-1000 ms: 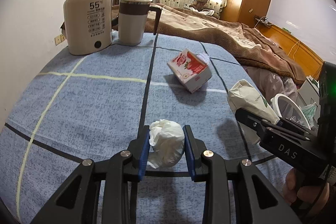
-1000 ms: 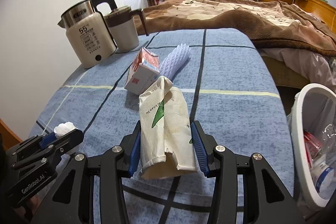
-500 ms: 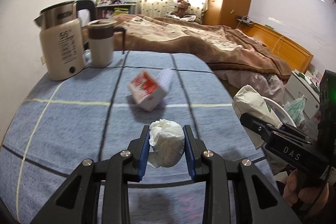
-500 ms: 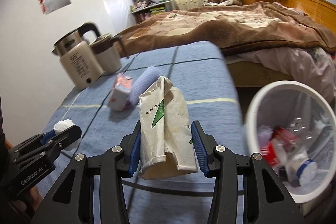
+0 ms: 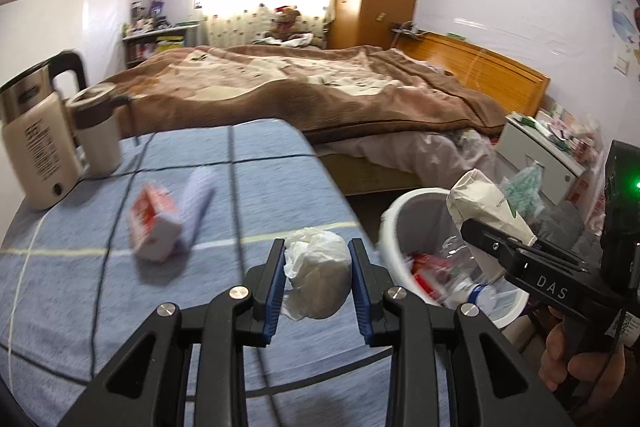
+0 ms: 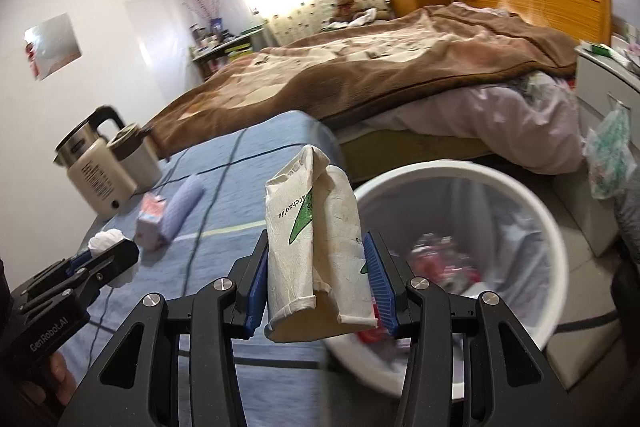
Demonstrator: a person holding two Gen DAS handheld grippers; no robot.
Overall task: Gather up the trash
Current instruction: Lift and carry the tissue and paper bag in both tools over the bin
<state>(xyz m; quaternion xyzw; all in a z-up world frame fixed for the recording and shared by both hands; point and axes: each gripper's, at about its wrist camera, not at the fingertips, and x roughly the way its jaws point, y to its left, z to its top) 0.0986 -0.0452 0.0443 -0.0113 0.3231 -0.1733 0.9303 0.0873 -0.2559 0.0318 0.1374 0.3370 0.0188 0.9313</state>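
My left gripper (image 5: 318, 259) is shut on a crumpled white tissue wad (image 5: 316, 277), held above the blue tablecloth near the table's right edge. My right gripper (image 6: 316, 269) is shut on a squashed white paper cup (image 6: 314, 247) with a green mark, held at the near rim of the white trash bin (image 6: 532, 195). The bin (image 5: 404, 211) stands on the floor beside the table and holds bottles and wrappers. In the left wrist view the cup (image 5: 486, 207) and the right gripper (image 5: 496, 243) hang over the bin. A red-and-white carton (image 5: 154, 227) and a lilac foam sleeve (image 5: 198, 199) lie on the table.
A cream kettle (image 5: 34, 147) and a brown-lidded mug (image 5: 96, 131) stand at the table's far left. A bed with a brown blanket (image 5: 320, 87) lies behind. A grey cabinet (image 5: 540, 155) and a hanging plastic bag (image 6: 612, 155) are right of the bin.
Both grippers swung right and rose with their loads. The bin came fully into view and the cup now hangs at its rim. Carton and sleeve stayed on the table.
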